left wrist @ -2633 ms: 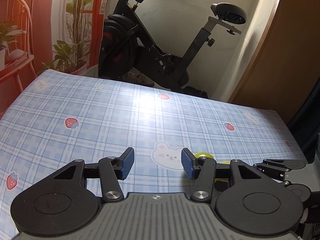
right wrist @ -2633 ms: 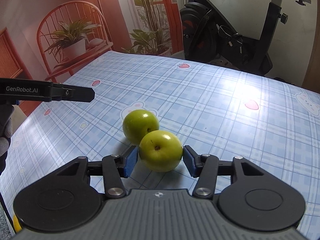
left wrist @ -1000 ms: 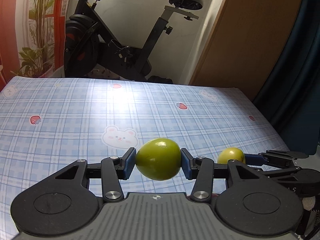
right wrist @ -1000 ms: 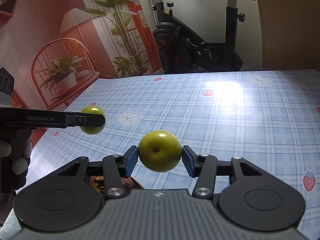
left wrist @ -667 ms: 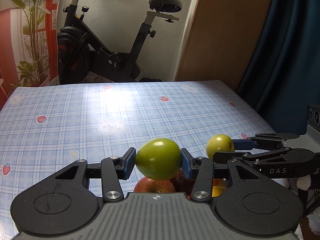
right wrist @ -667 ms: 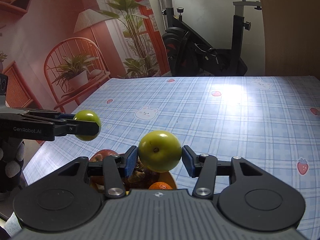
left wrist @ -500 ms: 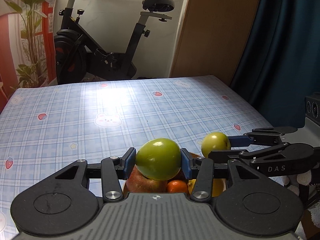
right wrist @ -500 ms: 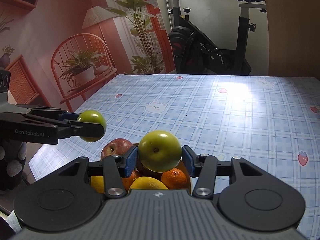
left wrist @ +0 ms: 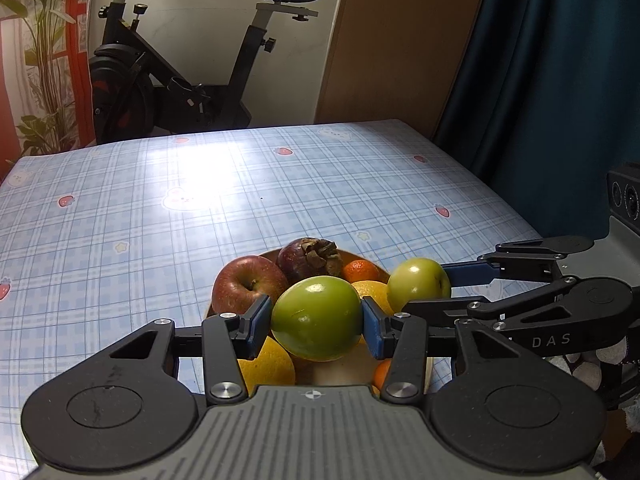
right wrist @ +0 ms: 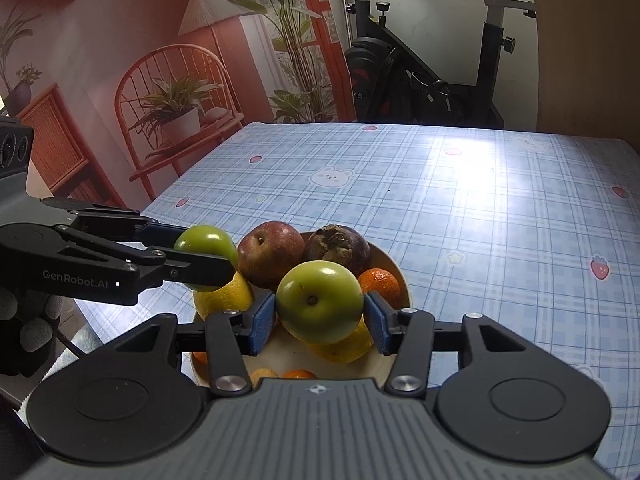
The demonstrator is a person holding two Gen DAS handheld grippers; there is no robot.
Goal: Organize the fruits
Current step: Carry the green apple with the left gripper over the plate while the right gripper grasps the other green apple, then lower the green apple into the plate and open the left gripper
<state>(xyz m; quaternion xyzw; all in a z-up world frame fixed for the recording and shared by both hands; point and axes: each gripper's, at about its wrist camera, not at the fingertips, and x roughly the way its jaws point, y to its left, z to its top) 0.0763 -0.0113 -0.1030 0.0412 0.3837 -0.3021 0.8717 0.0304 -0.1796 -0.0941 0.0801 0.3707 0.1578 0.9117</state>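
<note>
My left claw [left wrist: 317, 319] clamped on a green apple [left wrist: 316, 318], my right claw [right wrist: 319, 309] clamped on another apple [right wrist: 320, 301], both over the fruit bowl [right wrist: 394, 270].

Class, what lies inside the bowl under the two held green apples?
Inside the tan wooden bowl: a red apple, a dark purple mangosteen, orange tangerines and yellow lemons. Both hand-held grippers and their apples cover the bowl's near side.

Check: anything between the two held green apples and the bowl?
No barrier, but the bowl is crowded: red apple, mangosteen and citrus lie under the left gripper's apple and right gripper's apple.
</note>
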